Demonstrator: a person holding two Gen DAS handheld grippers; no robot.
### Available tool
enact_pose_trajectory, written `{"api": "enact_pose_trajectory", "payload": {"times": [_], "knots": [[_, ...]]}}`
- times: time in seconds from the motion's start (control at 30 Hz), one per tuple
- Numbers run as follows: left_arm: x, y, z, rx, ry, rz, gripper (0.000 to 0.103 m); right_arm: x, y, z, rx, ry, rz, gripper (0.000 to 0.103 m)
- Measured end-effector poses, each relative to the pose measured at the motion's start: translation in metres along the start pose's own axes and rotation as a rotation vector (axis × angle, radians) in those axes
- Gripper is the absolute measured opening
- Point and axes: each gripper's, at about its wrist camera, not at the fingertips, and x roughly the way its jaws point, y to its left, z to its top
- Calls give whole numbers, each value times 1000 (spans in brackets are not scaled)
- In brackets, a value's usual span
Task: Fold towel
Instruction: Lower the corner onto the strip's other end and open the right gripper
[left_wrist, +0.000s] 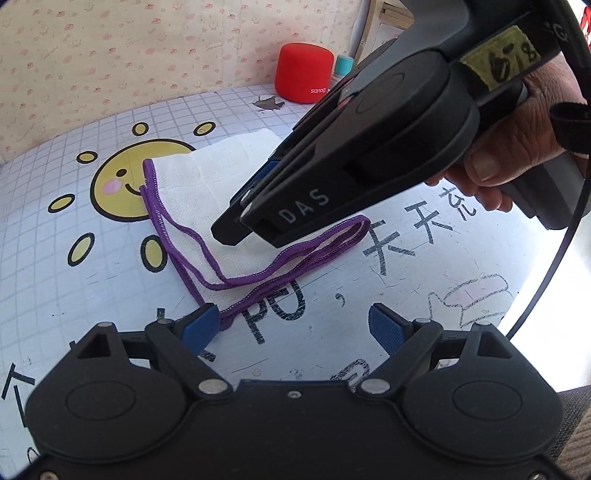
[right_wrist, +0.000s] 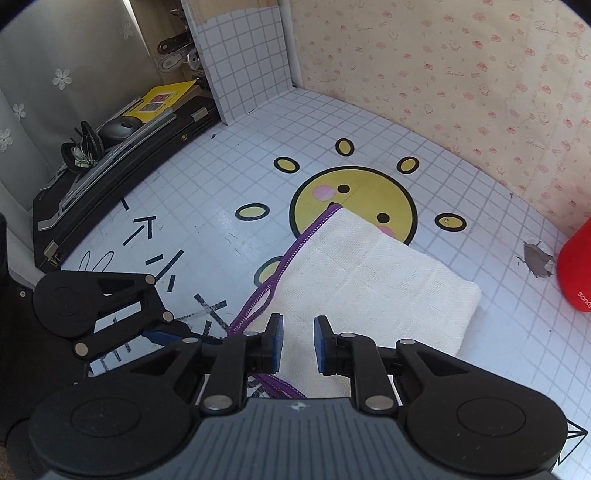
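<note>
A white towel (left_wrist: 192, 192) with a purple hem lies folded on the grid-patterned table cover (left_wrist: 74, 295), partly over a yellow sun drawing. My right gripper (left_wrist: 243, 232), held by a hand, tilts down over the towel's near part. In the right wrist view its blue pads (right_wrist: 275, 343) stand a little apart above the towel (right_wrist: 369, 280), and nothing is pinched between them. My left gripper (left_wrist: 293, 325) stands wide open just in front of the towel's near corner, its left pad (left_wrist: 201, 326) beside the purple hem. One of its blue pads (right_wrist: 159, 336) also shows in the right wrist view.
A red speaker (left_wrist: 304, 72) and a teal-capped item (left_wrist: 344, 65) stand at the back by the patterned wall. A torn hole (right_wrist: 535, 260) marks the cover near the speaker (right_wrist: 576, 273). A black case (right_wrist: 110, 162) with clutter on it borders the table's left side.
</note>
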Motion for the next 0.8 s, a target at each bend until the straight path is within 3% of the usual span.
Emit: {"api": "enact_pose_trajectory", "payload": {"times": [0.27,0.4,0.8], "knots": [[-8,6,1,-21,-17,27,89,21,11,2,-107,78,56,18],[-12,5,6,-12,-24,32,89,21,8,3,-94,88,92,29],[11,-3,36,26,-22,30,89,-2,-25,17,-22,-2,50,30]]}}
